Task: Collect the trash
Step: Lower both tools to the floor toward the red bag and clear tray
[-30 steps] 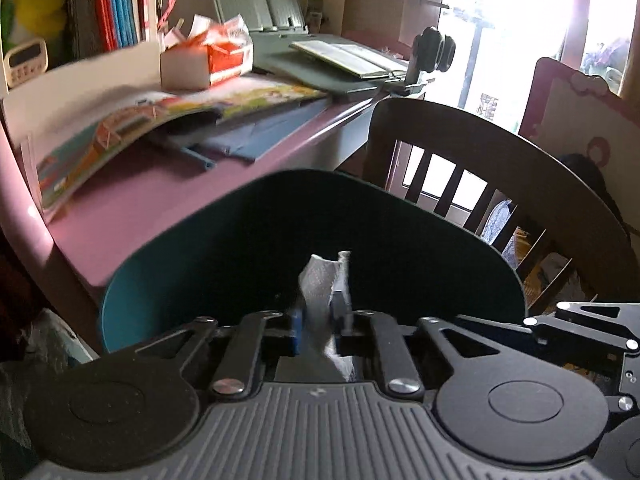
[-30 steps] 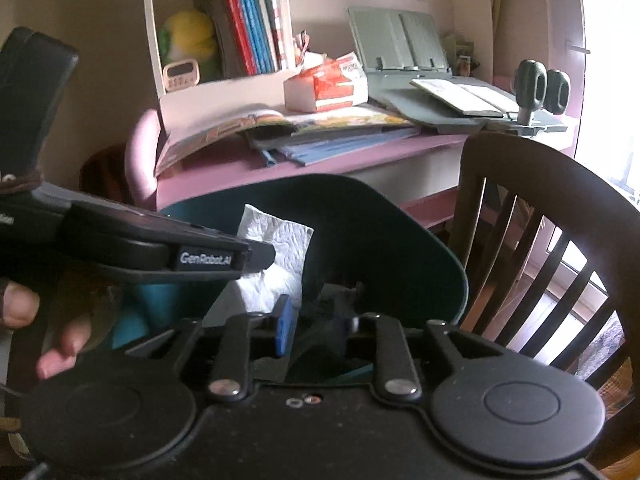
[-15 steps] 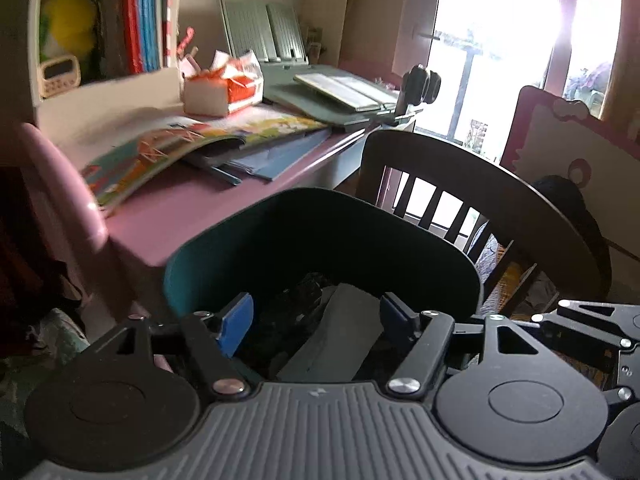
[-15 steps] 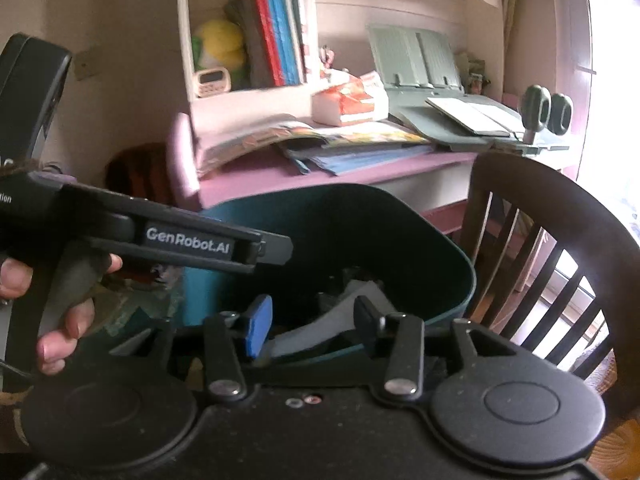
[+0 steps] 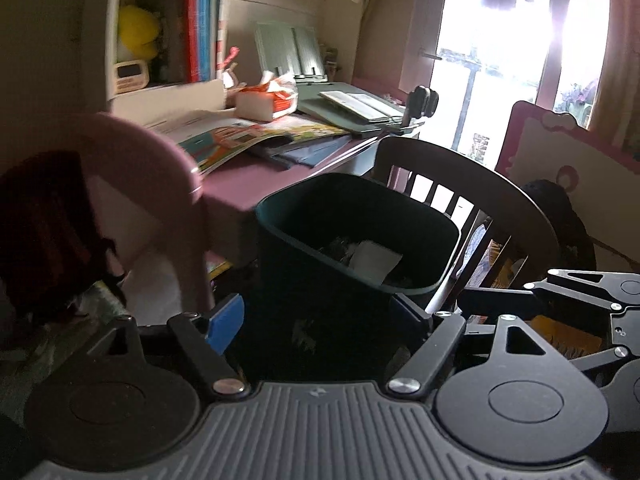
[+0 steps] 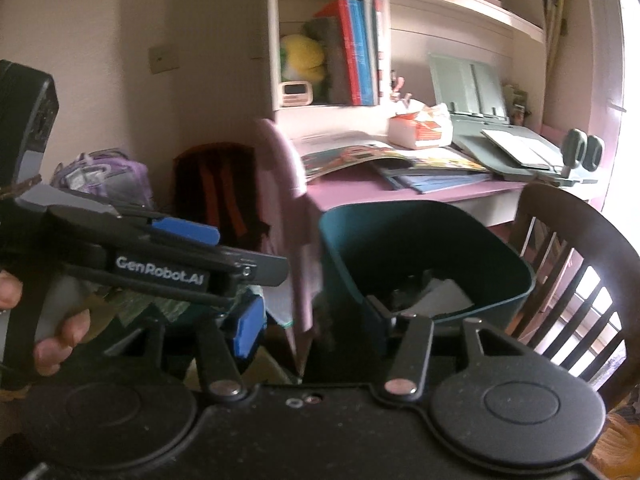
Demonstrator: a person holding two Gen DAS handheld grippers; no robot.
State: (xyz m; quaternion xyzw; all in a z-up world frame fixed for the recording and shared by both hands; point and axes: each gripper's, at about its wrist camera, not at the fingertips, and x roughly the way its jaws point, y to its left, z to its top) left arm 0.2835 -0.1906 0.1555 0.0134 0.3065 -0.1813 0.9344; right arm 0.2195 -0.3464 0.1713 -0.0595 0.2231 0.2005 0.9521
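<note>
Cluttered pink desk (image 5: 236, 196) and white bookshelf (image 6: 460, 12) fill the background, with a dark wooden slatted chair (image 5: 472, 176) beside the teal plastic waste bin (image 5: 356, 236). White crumpled paper trash (image 5: 374, 258) lies inside the bin. Both the left gripper (image 5: 320, 314) and the right gripper (image 6: 316, 320) are opening with nothing between their jaws. Best now to draw clear of the rim before seeking more litter. Only the right view shows the hand (image 6: 48, 332) gripping the left tool and the purple backpack (image 6: 104, 176).

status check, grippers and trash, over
Left gripper and right gripper opening, nothing between jaws. White paper in bin. Nothing in the way.
</note>
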